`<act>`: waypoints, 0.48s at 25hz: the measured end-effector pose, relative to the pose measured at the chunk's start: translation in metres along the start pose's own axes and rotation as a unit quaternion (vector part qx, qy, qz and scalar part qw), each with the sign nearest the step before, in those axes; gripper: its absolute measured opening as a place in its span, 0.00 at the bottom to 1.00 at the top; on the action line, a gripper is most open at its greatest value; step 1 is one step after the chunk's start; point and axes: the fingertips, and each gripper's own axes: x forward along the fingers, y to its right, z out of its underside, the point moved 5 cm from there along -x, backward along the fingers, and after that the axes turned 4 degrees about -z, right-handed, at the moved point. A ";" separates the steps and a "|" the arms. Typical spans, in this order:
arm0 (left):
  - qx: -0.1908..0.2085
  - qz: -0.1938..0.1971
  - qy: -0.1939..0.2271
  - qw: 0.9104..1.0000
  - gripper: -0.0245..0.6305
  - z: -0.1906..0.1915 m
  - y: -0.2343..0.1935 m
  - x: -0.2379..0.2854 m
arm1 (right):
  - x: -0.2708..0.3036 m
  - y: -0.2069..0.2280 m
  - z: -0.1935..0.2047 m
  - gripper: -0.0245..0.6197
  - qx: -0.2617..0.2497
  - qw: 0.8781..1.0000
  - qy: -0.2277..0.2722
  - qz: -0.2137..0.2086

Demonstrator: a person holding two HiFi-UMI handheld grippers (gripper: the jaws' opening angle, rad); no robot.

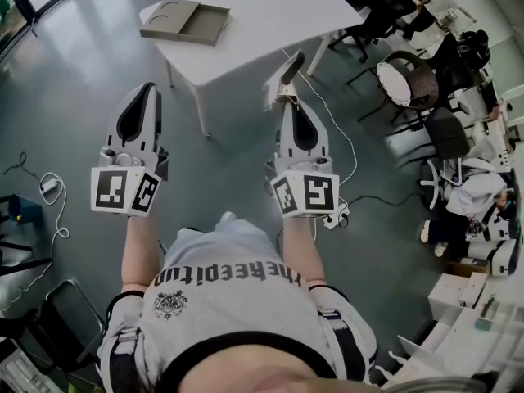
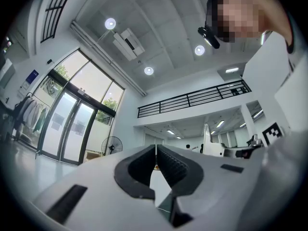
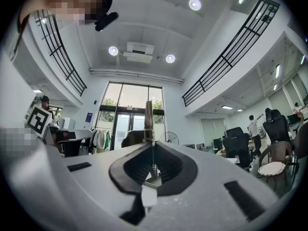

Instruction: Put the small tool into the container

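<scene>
Ahead, past a stretch of grey floor (image 1: 74, 72), stands the white worktop (image 1: 270, 11), and on its left end lies the container (image 1: 184, 21) — a shallow brown tray, open on top, with a round recess in its left part. Both tools hang short of the worktop, over the floor. The left tool (image 1: 146, 90) has its jaws together with nothing between them. The right tool (image 1: 286, 102) is closed tight on the small implement (image 1: 289, 70), a thin flat thing whose long axis runs straight out of the jaws, in line with the tool, toward the worktop's near edge. From its tip the container lies forward and to the left, well apart — the empty left tool is on the container's side, yet the loaded right one, I judge, must travel forward and across.
</scene>
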 end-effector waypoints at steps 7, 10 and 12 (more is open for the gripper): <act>0.006 -0.011 0.011 1.000 0.06 0.002 0.024 0.014 | 0.003 0.023 0.000 0.05 0.004 0.999 0.008 -0.032; 0.006 -0.016 0.013 1.000 0.06 0.004 0.037 0.018 | 0.003 0.034 0.002 0.05 0.007 0.999 0.006 -0.044; 0.009 -0.018 0.013 1.000 0.06 0.005 0.040 0.019 | 0.005 0.039 0.004 0.05 0.012 0.999 0.006 -0.047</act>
